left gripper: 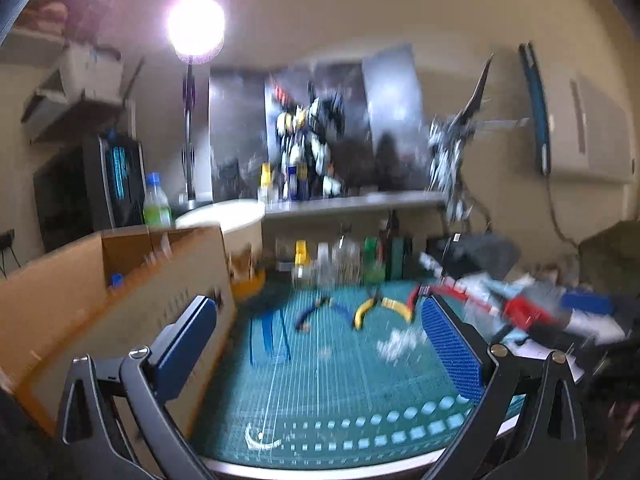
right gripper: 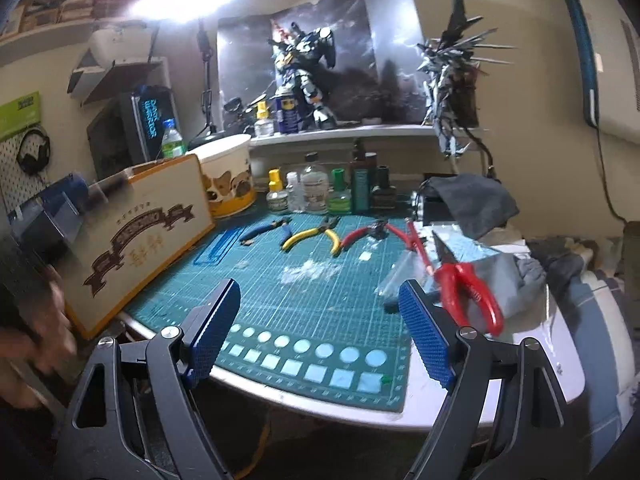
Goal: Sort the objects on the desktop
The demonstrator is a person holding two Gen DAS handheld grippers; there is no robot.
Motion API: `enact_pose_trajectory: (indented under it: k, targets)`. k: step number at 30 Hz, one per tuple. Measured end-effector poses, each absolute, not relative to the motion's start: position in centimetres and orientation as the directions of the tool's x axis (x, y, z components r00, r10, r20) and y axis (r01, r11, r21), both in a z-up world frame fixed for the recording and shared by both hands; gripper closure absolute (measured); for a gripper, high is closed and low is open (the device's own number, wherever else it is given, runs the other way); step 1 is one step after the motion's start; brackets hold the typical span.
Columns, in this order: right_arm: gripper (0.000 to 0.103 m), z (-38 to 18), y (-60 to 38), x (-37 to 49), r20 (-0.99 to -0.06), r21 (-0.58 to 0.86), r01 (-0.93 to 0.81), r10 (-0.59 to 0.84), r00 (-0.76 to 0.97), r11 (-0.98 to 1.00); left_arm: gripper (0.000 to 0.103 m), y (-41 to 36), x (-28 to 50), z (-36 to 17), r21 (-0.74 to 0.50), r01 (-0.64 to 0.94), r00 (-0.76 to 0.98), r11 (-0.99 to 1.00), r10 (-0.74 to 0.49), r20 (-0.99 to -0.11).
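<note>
On the green cutting mat (right gripper: 312,304) lie blue-handled pliers (right gripper: 266,230), yellow-handled pliers (right gripper: 312,236) and red-handled pliers (right gripper: 370,232) in a row at the back. Large red scissors (right gripper: 468,288) rest on a grey block at the right. My right gripper (right gripper: 320,328) hovers open over the mat's front edge with nothing between its blue pads. The left wrist view is blurred; my left gripper (left gripper: 320,344) stands wide open and empty above the mat (left gripper: 340,392), with the blue pliers (left gripper: 320,312) and yellow pliers (left gripper: 380,308) ahead of it.
A cardboard box (right gripper: 140,240) with a printed banner leans at the left, and a blurred hand (right gripper: 44,332) is beside it. Bottles (right gripper: 320,192) line the back under a shelf with model robots. A blue clear tray (right gripper: 220,246) lies on the mat. Cloth and clutter fill the right side.
</note>
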State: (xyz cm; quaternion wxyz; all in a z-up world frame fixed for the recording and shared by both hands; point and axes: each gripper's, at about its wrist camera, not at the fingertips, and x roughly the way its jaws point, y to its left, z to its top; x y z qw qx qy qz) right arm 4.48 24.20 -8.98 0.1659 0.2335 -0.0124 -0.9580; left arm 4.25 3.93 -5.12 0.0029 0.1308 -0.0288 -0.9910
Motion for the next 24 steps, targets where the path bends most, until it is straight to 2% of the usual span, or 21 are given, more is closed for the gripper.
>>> enact_pose_trajectory:
  k: [4, 9, 17, 21, 24]
  targets:
    - [0.024, -8.8, 24.9, 2.6, -0.433, 0.077, 0.319, -0.320, -0.843, -0.945, 0.000, 3.1, 4.6, -5.3, 0.039, -0.007, -0.969, -0.999, -0.003, -0.245]
    - [0.032, -8.9, 25.0, -0.1, -0.444, 0.057, 0.344, -0.332, -0.832, -0.937, 0.000, 3.5, 5.3, -5.6, 0.085, 0.007, -0.976, -0.996, -0.025, -0.215]
    - [0.039, -8.0, 22.6, -4.5, -0.424, 0.026, 0.432, -0.401, -0.812, -0.902, 0.000, 3.1, 5.8, -4.0, 0.044, 0.013, -0.971, -0.999, -0.023, -0.239]
    - [0.057, -7.3, 19.7, -8.2, -0.413, -0.003, 0.512, -0.465, -0.783, -0.859, 0.000, 1.8, 6.6, -1.4, 0.005, 0.044, -0.973, -0.999, -0.044, -0.227]
    - [0.064, -7.4, 17.1, -11.3, -0.419, 0.003, 0.561, -0.511, -0.751, -0.828, 0.000, 0.7, 6.9, 0.2, -0.010, 0.084, -0.970, -0.996, -0.079, -0.230]
